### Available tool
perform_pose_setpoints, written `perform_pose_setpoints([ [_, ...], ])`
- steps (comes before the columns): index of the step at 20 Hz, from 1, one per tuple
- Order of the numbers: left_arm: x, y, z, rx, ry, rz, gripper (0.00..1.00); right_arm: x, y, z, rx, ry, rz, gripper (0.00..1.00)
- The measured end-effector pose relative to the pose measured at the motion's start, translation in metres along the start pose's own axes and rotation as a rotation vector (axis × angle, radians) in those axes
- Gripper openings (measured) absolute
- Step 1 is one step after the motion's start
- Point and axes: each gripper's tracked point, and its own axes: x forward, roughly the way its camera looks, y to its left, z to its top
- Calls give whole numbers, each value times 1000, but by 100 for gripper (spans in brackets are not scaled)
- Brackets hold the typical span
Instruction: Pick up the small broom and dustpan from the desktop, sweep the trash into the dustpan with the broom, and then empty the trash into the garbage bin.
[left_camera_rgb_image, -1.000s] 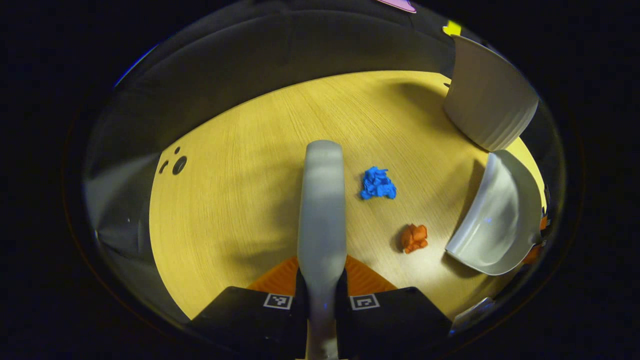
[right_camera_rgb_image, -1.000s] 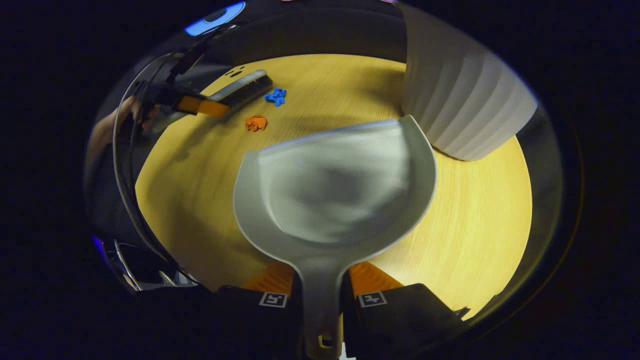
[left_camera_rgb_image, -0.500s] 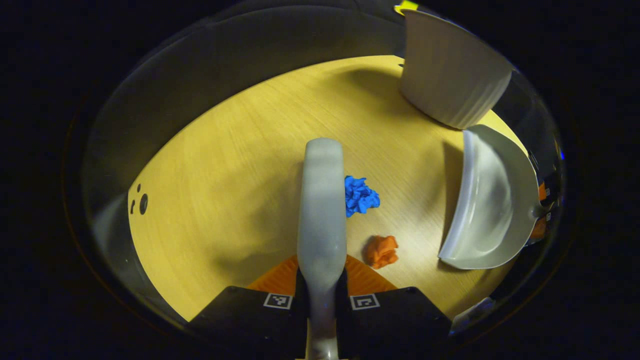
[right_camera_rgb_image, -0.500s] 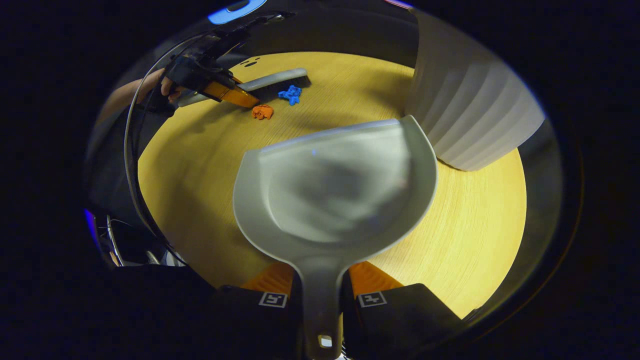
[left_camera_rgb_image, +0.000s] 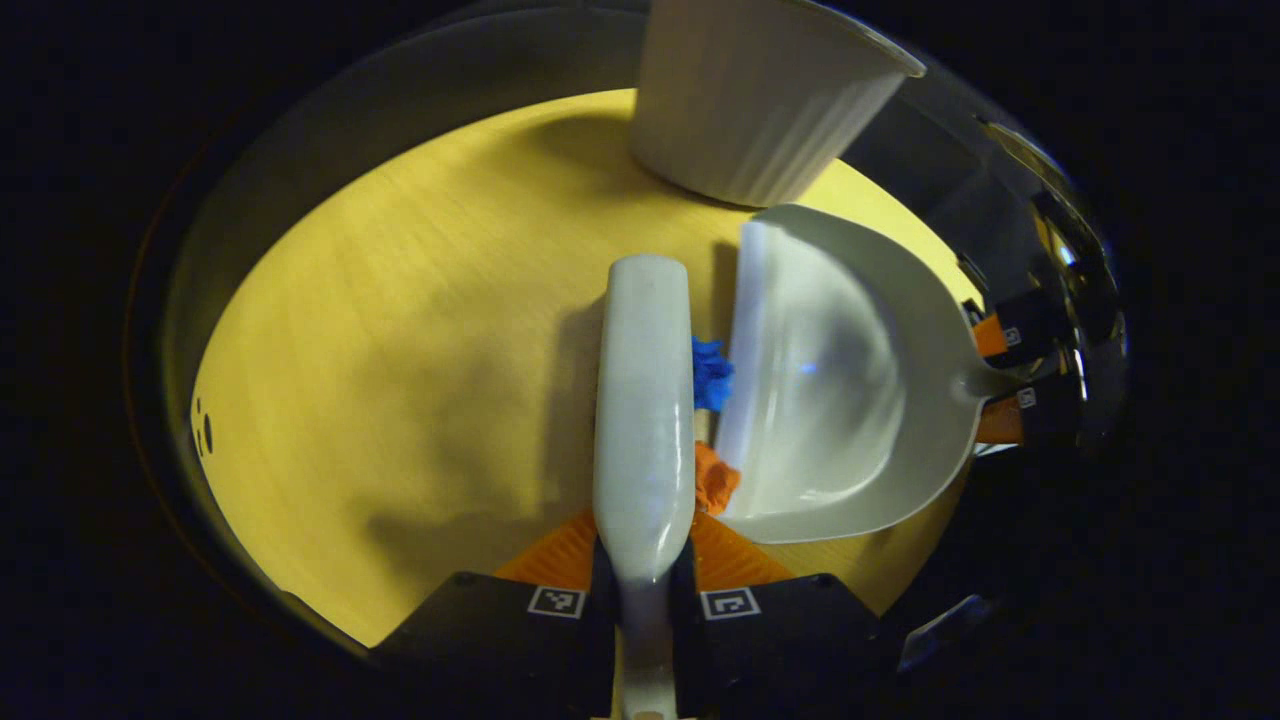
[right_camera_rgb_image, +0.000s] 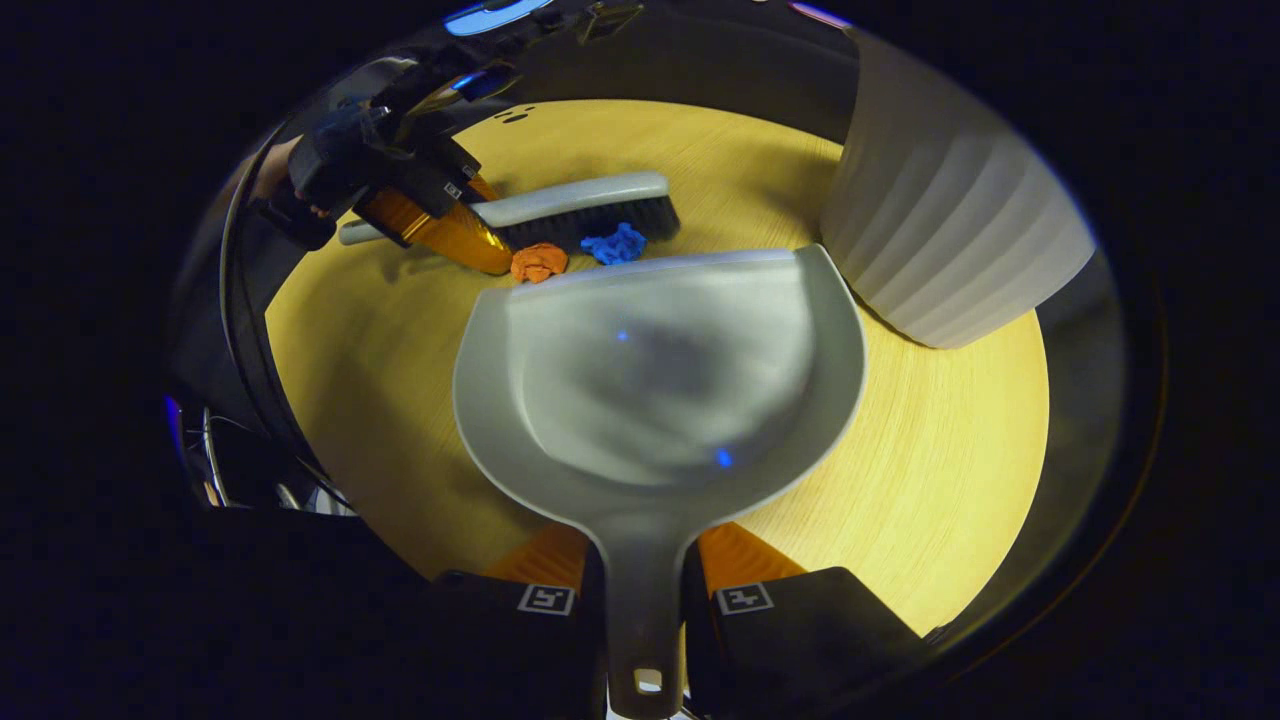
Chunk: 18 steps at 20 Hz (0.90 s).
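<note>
Grey broom (left_camera_rgb_image: 643, 400) between left fingers (left_camera_rgb_image: 560, 555)

Wooden desktop (left_camera_rgb_image: 400, 330), light yellow finish with fine straight grain, rounded by the fisheye. In the right gripper view the same desktop (right_camera_rgb_image: 930, 480) takes up the lower right. Lighting uneven: bright warm patches on the open wood, soft dark shadows across the middle and left in the left gripper view. Small dark holes (left_camera_rgb_image: 205, 432) near the desktop's far left edge; seen again as a cluster of holes (right_camera_rgb_image: 515, 115) at the far edge in the right gripper view. Beyond the desktop edge, a dark grey booth wall (left_camera_rgb_image: 400, 110), dim and featureless. Thin dark cables (right_camera_rgb_image: 235, 330) curve down past the left edge of the desktop.
</note>
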Motion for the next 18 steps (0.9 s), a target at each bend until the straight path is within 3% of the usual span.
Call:
perform_pose_setpoints([
  [4,-4,-27,3,14,33,-55,27,6,-5,-16,-30,23,-27,32],
  [9,0,-53,0,6,66,-115,28,12,-6,-7,-32,-4,-41,40],
  [10,-2,-61,0,7,66,-136,28,16,-6,-4,-30,-7,-41,36],
  [11,-5,-70,-1,8,66,-163,28,18,-7,0,-29,-12,-41,40],
  [15,-18,-97,-5,25,55,-211,27,37,-9,9,-42,-23,-37,36],
  [18,-28,-98,-2,-10,6,-201,28,48,-16,8,-24,-31,-34,36],
])
